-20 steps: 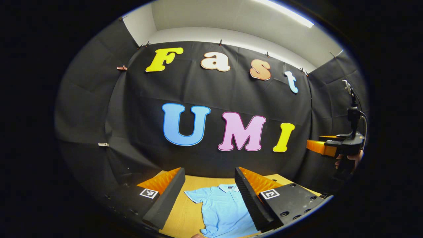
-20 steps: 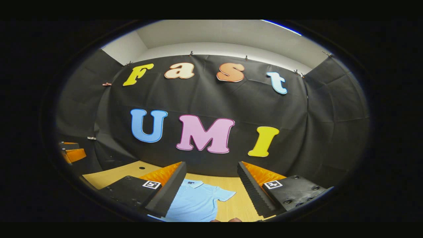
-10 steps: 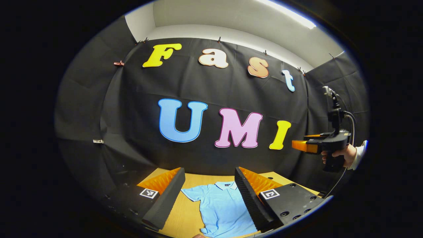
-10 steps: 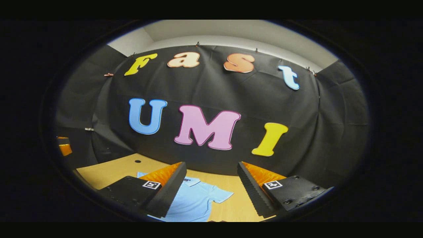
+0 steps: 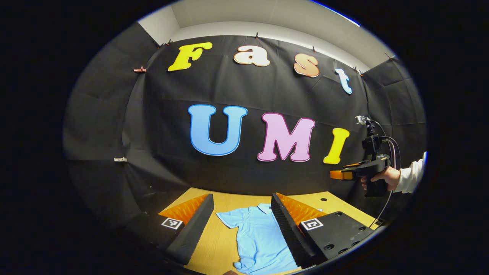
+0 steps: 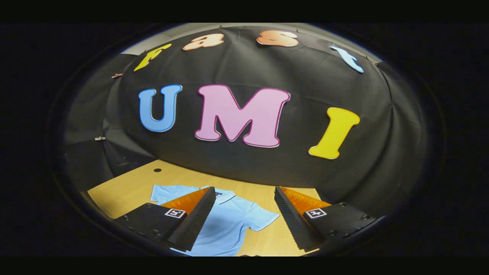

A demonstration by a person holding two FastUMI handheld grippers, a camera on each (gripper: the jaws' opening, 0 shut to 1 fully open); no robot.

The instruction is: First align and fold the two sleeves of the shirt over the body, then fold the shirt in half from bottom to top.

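Both claws hang above the table (image 6: pixel 126 189) with their jaws spread wide and nothing between them: my left claw (image 5: pixel 240 225) and my right claw (image 6: pixel 244 217) touch neither cloth nor wood. In the left gripper view I also see the right claw off to the side, held up in my hand (image 5: pixel 382 176), well apart from the shirt (image 5: pixel 259 240).

On the wooden table the shirt lies flat, face up, collar toward the booth wall, both short sleeves spread out to the sides. No fold is made yet, I judge, so the sleeves come first.

To do that well I would bring each claw down on its own side. The left sleeve (image 5: pixel 229 220) sits ahead of my left claw, and the right sleeve (image 6: pixel 263 218) lies between the fingers of my right claw in its view. I should pinch only the sleeve's outer hem (one layer, not the body beneath), lift it just clear, then carry it inward and lay it flat over the chest. Both sleeves ought to land level with each other, or the later bottom-to-top fold will come out crooked.
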